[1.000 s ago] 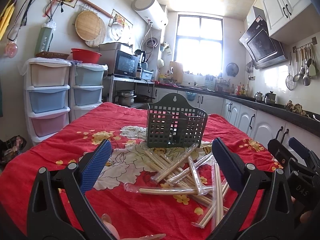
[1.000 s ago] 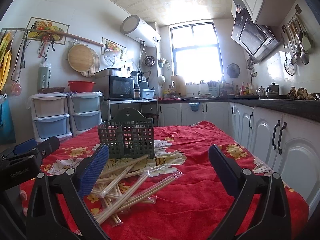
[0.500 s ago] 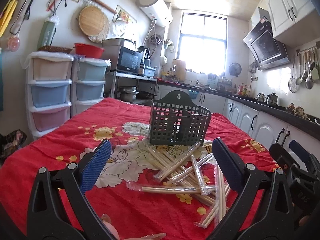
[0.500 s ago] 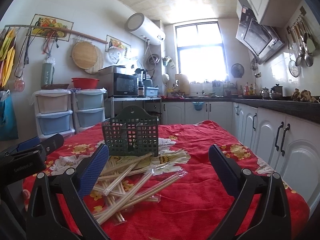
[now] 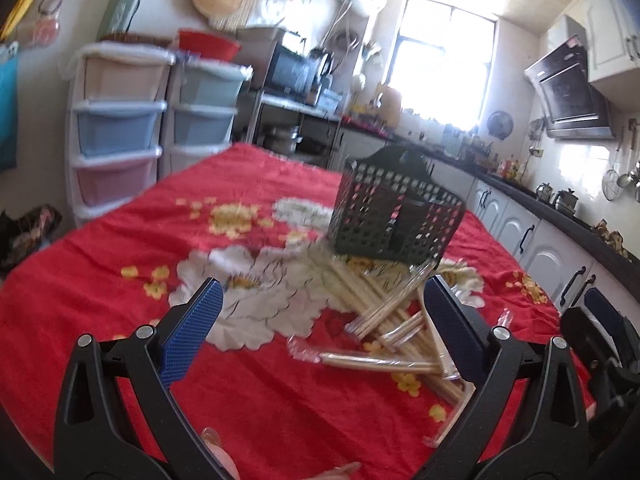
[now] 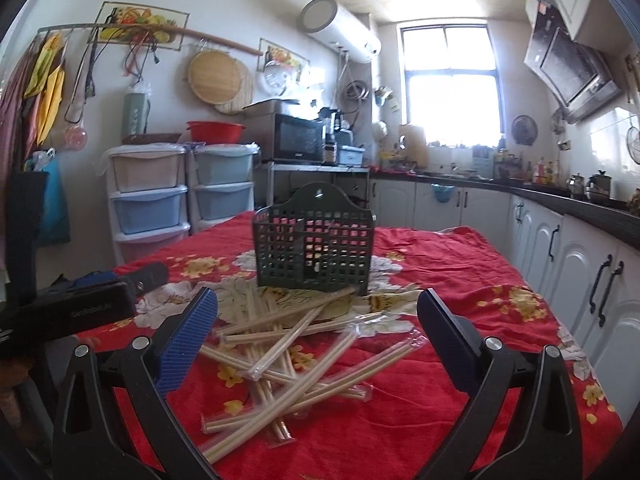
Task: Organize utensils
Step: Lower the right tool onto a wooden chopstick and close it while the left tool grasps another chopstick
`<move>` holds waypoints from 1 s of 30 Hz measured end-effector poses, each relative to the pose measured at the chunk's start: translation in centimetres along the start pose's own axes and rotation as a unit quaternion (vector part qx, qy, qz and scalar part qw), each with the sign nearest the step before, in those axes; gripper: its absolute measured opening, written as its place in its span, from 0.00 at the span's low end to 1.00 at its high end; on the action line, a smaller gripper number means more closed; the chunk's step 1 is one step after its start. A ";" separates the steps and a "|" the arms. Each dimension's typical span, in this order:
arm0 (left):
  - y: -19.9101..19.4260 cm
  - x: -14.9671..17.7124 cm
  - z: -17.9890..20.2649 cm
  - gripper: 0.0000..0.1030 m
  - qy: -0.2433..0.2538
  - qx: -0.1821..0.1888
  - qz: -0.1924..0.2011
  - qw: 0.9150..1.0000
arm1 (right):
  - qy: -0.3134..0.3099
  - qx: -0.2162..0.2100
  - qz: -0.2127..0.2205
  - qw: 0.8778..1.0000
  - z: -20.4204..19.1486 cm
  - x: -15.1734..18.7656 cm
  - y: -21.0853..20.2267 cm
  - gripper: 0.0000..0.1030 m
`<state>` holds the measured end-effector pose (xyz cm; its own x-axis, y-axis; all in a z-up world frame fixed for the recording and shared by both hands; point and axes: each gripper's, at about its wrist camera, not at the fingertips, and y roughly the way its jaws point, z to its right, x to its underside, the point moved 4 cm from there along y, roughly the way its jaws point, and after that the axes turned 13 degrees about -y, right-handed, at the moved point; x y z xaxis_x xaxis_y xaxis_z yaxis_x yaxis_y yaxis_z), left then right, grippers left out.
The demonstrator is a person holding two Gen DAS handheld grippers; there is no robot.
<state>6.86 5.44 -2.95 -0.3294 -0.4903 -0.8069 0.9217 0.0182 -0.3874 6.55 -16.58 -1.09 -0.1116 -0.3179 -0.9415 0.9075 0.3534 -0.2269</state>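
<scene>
A dark green mesh utensil basket (image 6: 314, 250) stands upright on the red floral tablecloth (image 6: 452, 276); it also shows in the left wrist view (image 5: 394, 216). A loose pile of wrapped chopstick pairs (image 6: 296, 344) lies in front of it, also seen in the left wrist view (image 5: 390, 332). My left gripper (image 5: 320, 336) is open and empty, above the cloth left of the pile. My right gripper (image 6: 318, 332) is open and empty, over the pile. The left gripper's body (image 6: 72, 304) shows at the left of the right wrist view; the right gripper's body (image 5: 600, 340) shows at the right of the left wrist view.
Plastic drawer towers (image 6: 152, 196) stand past the table's far left side. White kitchen cabinets (image 6: 580, 260) with a dark counter run along the right. A microwave (image 6: 298, 138) sits on a rack behind the table.
Both grippers have moved forward and lower towards the chopstick pile and basket. The left view has tilted and blurred with motion. Both stay open and empty.
</scene>
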 end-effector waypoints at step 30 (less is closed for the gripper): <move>5.0 2.4 -3.1 0.71 -0.130 0.077 -0.202 0.968 | 0.076 -0.123 -0.245 0.959 2.6 2.4 11.0 0.83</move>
<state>10.06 7.03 -8.19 -0.6250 -0.6337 -0.4558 0.7545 -0.3405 -0.5611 17.30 -15.79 -5.19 -0.5744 -0.3728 -0.7287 0.6107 0.3976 -0.6848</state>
